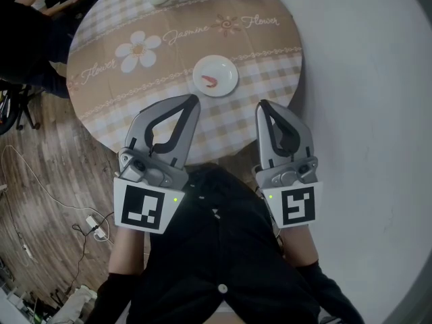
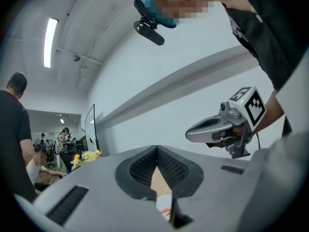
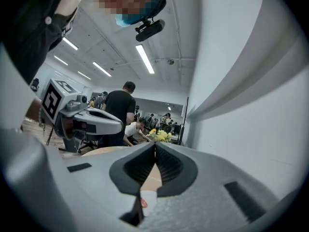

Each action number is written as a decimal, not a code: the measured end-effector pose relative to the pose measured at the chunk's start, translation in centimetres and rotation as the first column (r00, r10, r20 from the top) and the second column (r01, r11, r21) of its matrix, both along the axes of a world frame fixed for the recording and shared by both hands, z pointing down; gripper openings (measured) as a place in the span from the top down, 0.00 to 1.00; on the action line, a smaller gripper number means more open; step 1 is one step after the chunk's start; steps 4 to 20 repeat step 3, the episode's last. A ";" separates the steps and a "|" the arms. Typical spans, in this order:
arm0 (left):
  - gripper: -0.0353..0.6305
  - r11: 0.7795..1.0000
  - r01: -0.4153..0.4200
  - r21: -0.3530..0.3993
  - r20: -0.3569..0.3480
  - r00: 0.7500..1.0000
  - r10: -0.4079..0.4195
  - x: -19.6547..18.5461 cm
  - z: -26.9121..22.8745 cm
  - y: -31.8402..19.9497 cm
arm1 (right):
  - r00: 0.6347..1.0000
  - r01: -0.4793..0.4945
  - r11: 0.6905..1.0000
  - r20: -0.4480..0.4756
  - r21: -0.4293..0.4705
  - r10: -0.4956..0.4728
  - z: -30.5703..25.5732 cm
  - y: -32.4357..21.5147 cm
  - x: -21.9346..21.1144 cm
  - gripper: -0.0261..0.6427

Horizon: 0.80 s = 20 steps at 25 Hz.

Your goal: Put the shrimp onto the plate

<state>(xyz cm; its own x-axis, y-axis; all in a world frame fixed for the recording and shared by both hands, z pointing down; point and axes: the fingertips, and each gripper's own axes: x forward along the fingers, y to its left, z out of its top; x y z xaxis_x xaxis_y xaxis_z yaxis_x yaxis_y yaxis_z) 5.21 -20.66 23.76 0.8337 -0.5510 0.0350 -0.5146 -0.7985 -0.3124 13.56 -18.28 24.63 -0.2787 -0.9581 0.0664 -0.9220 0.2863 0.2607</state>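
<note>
Table [image 1: 270, 52] first: a round one under a checked beige cloth printed with flowers, with the person standing at its near edge. Both grippers hang level over that near edge, well apart from each other, the left gripper [image 1: 196, 100] towards the near-left and the right gripper [image 1: 262, 104] towards the near-right. Each has its jaws pressed together tip to tip with nothing caught in them. Each gripper's own view shows the ribbed pads meeting, with only cloth and plate visible through the hollow behind them.

The plate [image 1: 233, 79], small and white, sits on the cloth a little beyond the tips and between the two grippers. The shrimp [image 1: 210, 82] lies on it, a small pink-red curl near the plate's middle.

To my eye the shrimp is already where the task wants it. Doing this step well, I'd judge, means leaving the plate alone: any move from here should draw the closed tips back from the rim rather than forward, since a nudge could slide the plate or tip the shrimp off.
</note>
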 end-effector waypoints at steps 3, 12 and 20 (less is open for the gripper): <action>0.94 1.000 0.000 -0.003 -0.002 1.000 0.000 0.0 0.0 0.0 | 1.000 0.004 1.000 -0.005 0.003 -0.004 -0.1 -0.1 -0.2 0.96; 0.94 1.000 0.000 -0.003 -0.002 1.000 0.000 0.0 0.0 0.0 | 1.000 0.004 1.000 -0.005 0.003 -0.004 -0.1 -0.1 -0.2 0.96; 0.94 1.000 0.000 -0.003 -0.002 1.000 0.000 0.0 0.0 0.0 | 1.000 0.004 1.000 -0.005 0.003 -0.004 -0.1 -0.1 -0.2 0.96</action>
